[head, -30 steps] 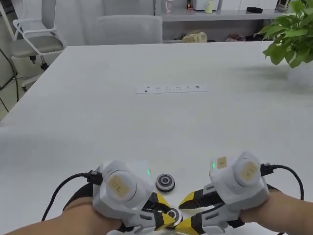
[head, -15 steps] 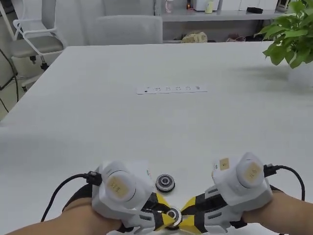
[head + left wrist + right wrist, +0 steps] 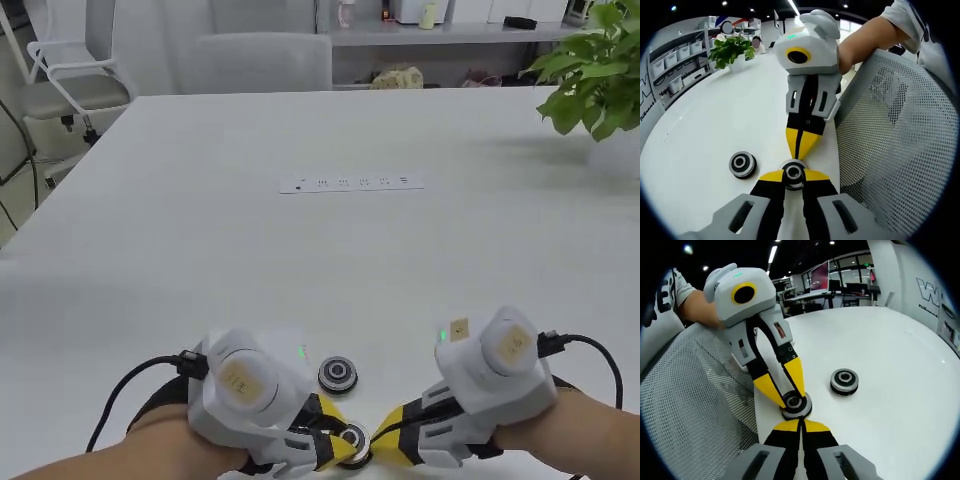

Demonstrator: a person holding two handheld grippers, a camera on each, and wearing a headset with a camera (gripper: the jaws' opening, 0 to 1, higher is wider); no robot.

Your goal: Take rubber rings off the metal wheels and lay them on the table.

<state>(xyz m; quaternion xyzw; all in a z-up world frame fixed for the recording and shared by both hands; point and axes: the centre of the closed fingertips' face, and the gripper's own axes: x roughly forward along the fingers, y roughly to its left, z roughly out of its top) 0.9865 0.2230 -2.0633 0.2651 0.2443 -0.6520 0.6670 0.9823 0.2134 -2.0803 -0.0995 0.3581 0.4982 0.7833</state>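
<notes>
White table (image 3: pixel 350 260), wheel (image 3: pixel 796 405) in left gripper (image 3: pixel 793 175)

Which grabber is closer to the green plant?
Right. The right gripper is on the plant's side of the table, though the plant stands far off at the back right. The left gripper faces it across the wheel they both touch, farther left.

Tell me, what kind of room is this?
Probably an office meeting room or a lab: there is a big white table with a power strip on it, an office chair beside it, and a potted plant at one corner.
</notes>
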